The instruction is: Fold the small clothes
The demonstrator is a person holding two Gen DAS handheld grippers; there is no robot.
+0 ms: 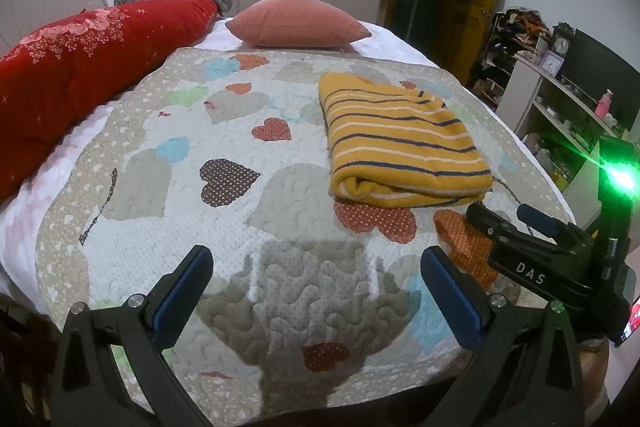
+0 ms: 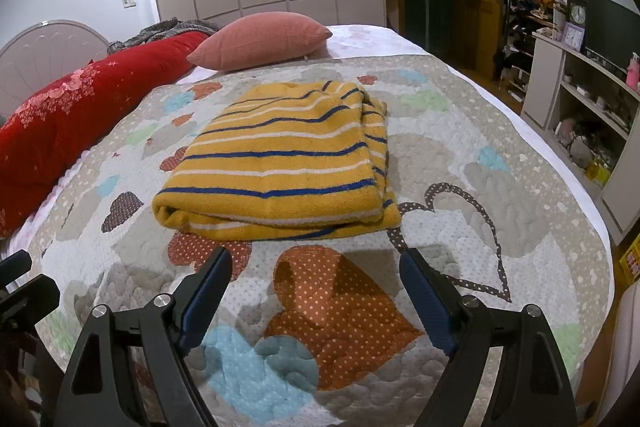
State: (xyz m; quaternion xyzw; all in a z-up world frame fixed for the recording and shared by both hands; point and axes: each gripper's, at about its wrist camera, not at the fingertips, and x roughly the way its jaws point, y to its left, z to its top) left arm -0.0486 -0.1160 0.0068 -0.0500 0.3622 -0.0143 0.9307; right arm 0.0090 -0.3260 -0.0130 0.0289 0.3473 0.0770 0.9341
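A yellow garment with blue and white stripes [image 1: 400, 143] [image 2: 288, 163] lies folded into a thick rectangle on the heart-patterned quilt [image 1: 240, 155] [image 2: 460, 155]. My left gripper [image 1: 316, 259] stands open above the quilt, to the near left of the garment, with nothing between its fingers. In the left wrist view the other tool's black body shows at the right edge. My right gripper [image 2: 316, 263] is open too, just short of the garment's near folded edge, and its blue pads [image 2: 424, 299] touch nothing.
A red floral bolster [image 1: 80, 75] [image 2: 72, 115] lies along the left side of the bed. A pink pillow [image 1: 298, 23] [image 2: 260, 39] sits at the far end. Shelves [image 2: 580, 99] with clutter stand off the bed's right edge, wardrobes behind.
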